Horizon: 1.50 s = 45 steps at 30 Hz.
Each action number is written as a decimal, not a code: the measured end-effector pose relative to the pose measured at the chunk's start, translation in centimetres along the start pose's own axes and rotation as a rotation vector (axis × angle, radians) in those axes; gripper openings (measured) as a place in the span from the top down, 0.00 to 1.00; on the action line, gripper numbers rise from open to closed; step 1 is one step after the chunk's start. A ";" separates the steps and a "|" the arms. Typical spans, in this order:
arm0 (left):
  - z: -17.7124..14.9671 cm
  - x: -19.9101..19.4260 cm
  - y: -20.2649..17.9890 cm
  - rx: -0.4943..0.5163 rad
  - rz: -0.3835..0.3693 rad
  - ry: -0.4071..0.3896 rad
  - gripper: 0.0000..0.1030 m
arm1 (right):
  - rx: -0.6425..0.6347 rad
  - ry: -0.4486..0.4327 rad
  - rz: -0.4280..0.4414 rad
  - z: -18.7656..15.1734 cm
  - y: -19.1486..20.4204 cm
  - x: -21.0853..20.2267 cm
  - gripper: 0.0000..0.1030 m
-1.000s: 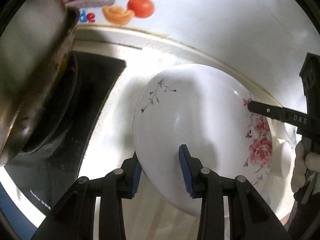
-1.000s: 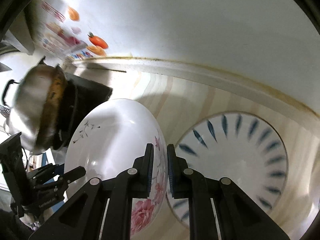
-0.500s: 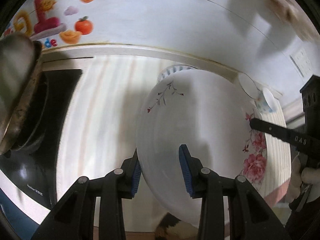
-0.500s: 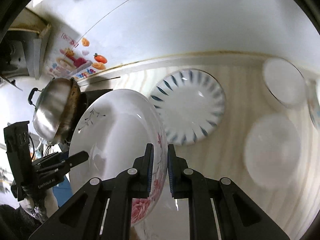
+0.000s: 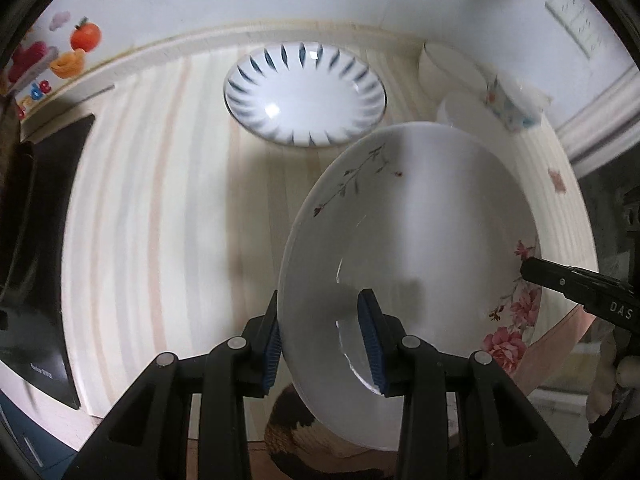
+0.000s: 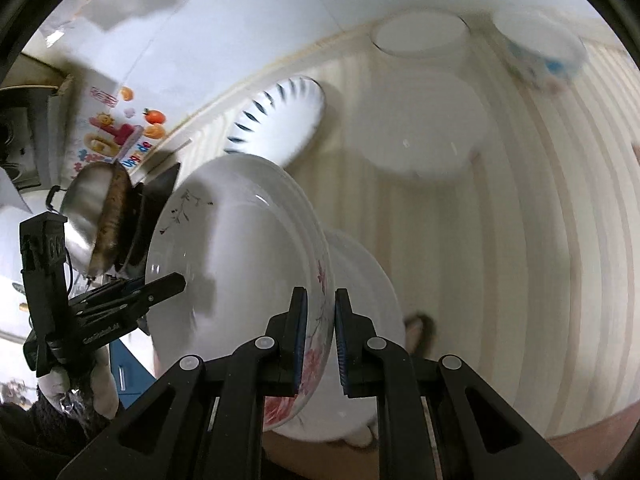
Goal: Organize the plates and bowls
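Floral plate (image 5: pixel 420 248) held tilted above striped table (image 5: pixel 160 200), both grippers on it. Left gripper (image 5: pixel 322 340) fingers straddle near rim, grasping. Right gripper (image 6: pixel 320 340) fingers clenched on opposite rim by pink roses. Blue-striped plate (image 5: pixel 304 92) flat on table behind; white bowls (image 6: pixel 420 124) near wall.

White floral plate (image 5: pixel 416 240), pink roses at five o'clock, thin grey sprig at eleven. White striped plate (image 5: pixel 304 92), dark blue radiating dashes. Pale striped wood-grain countertop (image 5: pixel 152 220). Blue pads (image 5: pixel 370 338), black fingers.
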<state>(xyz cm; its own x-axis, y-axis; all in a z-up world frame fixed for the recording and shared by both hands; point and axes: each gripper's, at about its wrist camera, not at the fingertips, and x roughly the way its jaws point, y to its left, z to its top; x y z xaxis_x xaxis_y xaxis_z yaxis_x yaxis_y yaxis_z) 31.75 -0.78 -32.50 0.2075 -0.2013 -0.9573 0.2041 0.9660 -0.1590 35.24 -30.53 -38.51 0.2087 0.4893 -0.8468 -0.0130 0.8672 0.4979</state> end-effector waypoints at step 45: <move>-1.6 3.9 -1.8 0.063 0.127 0.095 0.68 | 0.064 0.109 -0.123 -3.0 -1.8 3.3 0.83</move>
<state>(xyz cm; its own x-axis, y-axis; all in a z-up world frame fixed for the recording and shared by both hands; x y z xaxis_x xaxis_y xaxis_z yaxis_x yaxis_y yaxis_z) 30.62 -3.09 -36.37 0.1446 -0.0590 -0.9877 0.2418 0.9701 -0.0225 33.00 -30.22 -42.76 0.0973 0.3900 -0.9157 0.0696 0.9151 0.3972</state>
